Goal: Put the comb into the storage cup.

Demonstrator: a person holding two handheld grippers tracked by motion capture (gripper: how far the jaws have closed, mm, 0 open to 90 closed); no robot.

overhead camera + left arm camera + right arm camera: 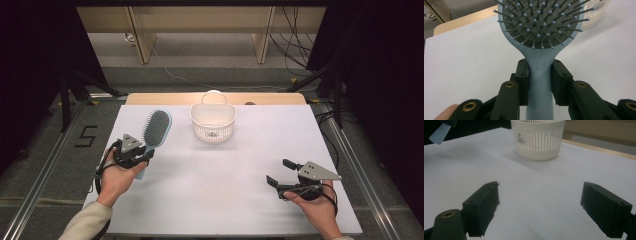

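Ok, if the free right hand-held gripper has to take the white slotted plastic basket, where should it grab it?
Best guess: the rim. The white slotted plastic basket stands upright and open-topped, and looks too wide to span, so bring the right hand-held gripper, jaws open, down from above and pinch the near wall with one jaw inside, one outside. The raised tab at the far rim is another option.

Table layout: hairbrush at the left, basket at the far middle, grippers near.

On the table (pixel 225 190), the basket (pixel 213 121) stands at the far middle. The hairbrush (pixel 156 129) is to the basket's left, its handle between the jaws of the left gripper (pixel 131 150), its head pointing far. The right gripper (pixel 285 180) sits at the near right, well apart from both.
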